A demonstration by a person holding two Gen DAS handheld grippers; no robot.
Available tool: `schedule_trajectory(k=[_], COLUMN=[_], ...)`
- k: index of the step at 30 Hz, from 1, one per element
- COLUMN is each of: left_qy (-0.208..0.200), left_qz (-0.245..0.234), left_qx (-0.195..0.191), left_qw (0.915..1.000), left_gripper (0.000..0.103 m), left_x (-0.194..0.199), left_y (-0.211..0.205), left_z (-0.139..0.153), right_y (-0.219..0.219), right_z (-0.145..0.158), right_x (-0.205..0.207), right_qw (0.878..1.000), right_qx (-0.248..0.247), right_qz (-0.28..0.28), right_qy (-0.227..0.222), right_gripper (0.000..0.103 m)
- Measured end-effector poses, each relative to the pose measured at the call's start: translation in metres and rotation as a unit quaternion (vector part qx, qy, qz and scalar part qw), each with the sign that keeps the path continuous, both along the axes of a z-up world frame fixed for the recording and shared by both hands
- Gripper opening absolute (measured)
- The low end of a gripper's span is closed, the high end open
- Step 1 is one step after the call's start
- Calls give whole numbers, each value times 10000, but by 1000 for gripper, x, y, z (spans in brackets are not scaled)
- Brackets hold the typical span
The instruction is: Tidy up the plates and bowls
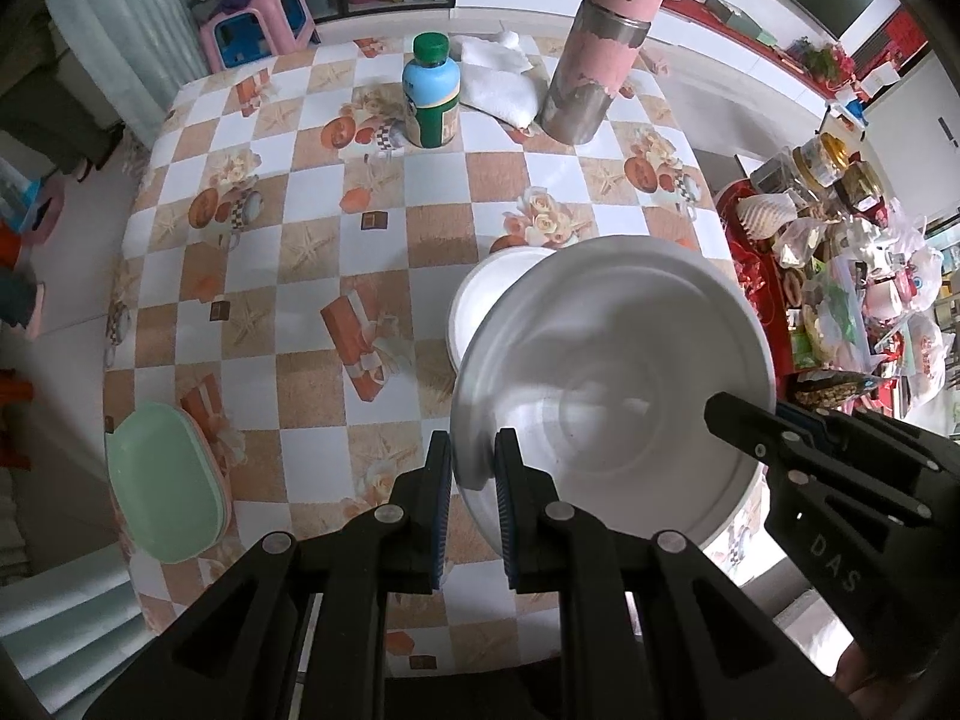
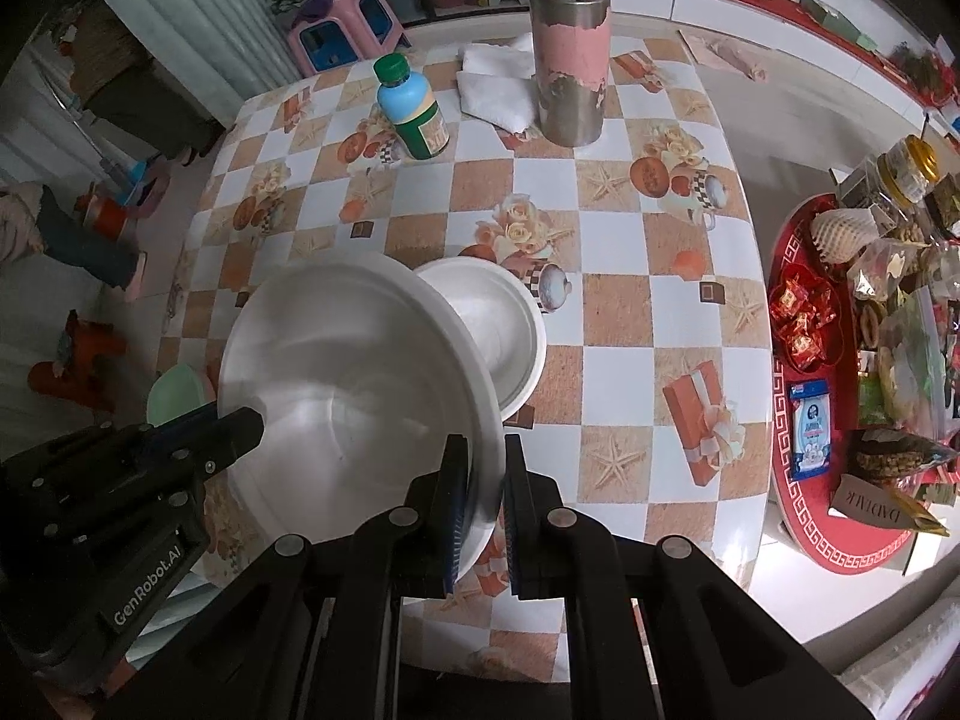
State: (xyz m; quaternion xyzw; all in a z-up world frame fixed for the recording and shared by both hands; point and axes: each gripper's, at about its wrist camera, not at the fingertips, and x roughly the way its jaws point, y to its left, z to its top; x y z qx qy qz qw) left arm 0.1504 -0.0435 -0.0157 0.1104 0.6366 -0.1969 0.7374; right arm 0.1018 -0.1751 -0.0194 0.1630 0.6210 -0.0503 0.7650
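A large white bowl (image 1: 612, 384) hangs tilted above the checked tablecloth, held by two opposite sides of its rim. My left gripper (image 1: 471, 450) is shut on the rim's left side. My right gripper (image 2: 486, 450) is shut on the rim's other side, and its tip (image 1: 720, 408) also shows in the left wrist view. In the right wrist view the large bowl (image 2: 360, 372) partly covers a smaller white bowl (image 2: 510, 324) standing on the table beneath it. That smaller bowl (image 1: 480, 300) peeks out behind the big one. A stack of green and pink oval plates (image 1: 165, 486) lies near the table's left edge.
At the far side of the table stand a worn pink thermos (image 1: 594, 48), a green-capped bottle (image 1: 432, 96) and a folded white cloth (image 1: 498, 84). A red round side table (image 2: 840, 510) crowded with snacks and jars sits to the right. A pink stool (image 1: 258, 24) stands beyond the table.
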Motion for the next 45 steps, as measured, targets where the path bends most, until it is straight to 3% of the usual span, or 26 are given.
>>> schedule_trajectory(k=[45], left_qy=[303], left_qz=[-3], left_qx=[8], left_qw=[9995], left_gripper=[16], left_x=[12], left_y=[4], left_z=[-19], right_y=[5], right_z=[-15], right_x=[8], right_qw=[9996], right_qx=[101], right_qz=[-125], right_qy=[222], right_gripper=[12])
